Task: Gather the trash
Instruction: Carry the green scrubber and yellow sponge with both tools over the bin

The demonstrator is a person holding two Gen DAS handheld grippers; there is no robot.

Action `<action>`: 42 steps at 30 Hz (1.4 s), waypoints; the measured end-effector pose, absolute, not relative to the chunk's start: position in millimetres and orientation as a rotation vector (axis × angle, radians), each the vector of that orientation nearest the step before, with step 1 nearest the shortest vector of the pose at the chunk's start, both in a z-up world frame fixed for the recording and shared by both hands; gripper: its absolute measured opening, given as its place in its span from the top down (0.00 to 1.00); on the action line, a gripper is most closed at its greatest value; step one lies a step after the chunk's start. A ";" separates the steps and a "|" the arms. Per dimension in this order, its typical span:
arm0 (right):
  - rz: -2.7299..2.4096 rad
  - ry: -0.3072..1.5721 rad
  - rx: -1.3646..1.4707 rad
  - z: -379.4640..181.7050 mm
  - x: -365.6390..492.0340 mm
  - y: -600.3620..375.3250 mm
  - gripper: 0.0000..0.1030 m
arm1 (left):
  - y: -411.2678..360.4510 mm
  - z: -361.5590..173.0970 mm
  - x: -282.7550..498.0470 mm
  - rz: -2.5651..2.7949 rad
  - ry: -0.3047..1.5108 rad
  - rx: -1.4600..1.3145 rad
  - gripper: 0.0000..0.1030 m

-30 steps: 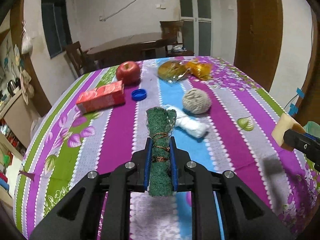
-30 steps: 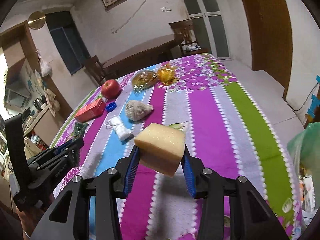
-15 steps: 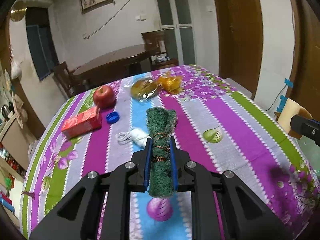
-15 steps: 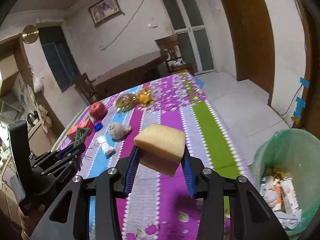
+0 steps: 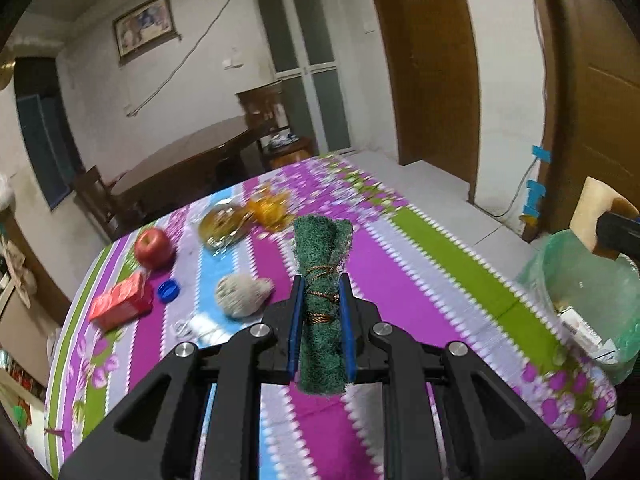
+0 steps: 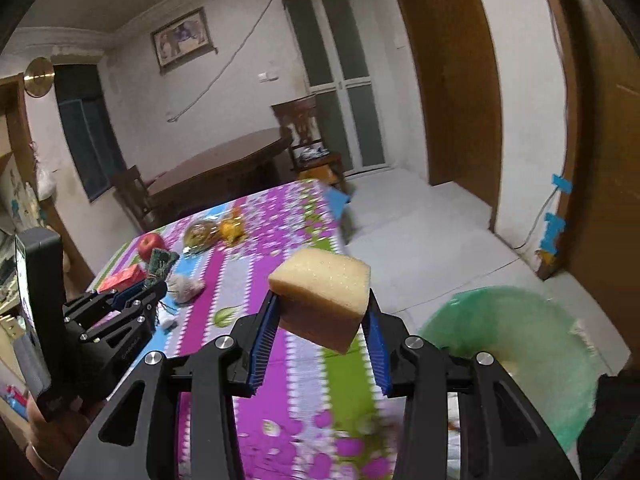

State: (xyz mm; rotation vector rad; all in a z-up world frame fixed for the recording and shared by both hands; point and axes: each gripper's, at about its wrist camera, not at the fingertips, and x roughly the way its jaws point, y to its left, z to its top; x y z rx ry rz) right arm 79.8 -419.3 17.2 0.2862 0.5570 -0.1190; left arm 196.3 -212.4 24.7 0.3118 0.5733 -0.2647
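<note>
Left claw (image 5: 322, 300) clamped on rolled green scouring pad (image 5: 323, 256), held above the striped desk (image 5: 432, 272). Right claw (image 6: 320, 320) grips yellow sponge (image 6: 322, 296) between its pads, just beside the green-lined trash bin (image 6: 520, 340) on the floor.

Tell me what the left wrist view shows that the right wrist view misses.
Only left wrist: blue bottle cap, cartons inside the green-lined bin. Only right wrist: round brass disc on the wall, left gripper seen from outside. Both: green scouring pad, yellow sponge, apple, red carton, striped tablecloth.
</note>
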 end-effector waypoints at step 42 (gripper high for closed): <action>-0.407 0.868 0.266 -24.1 -4.7 -603.2 0.58 | -443.3 -32.3 165.5 -0.887 0.666 0.662 0.85</action>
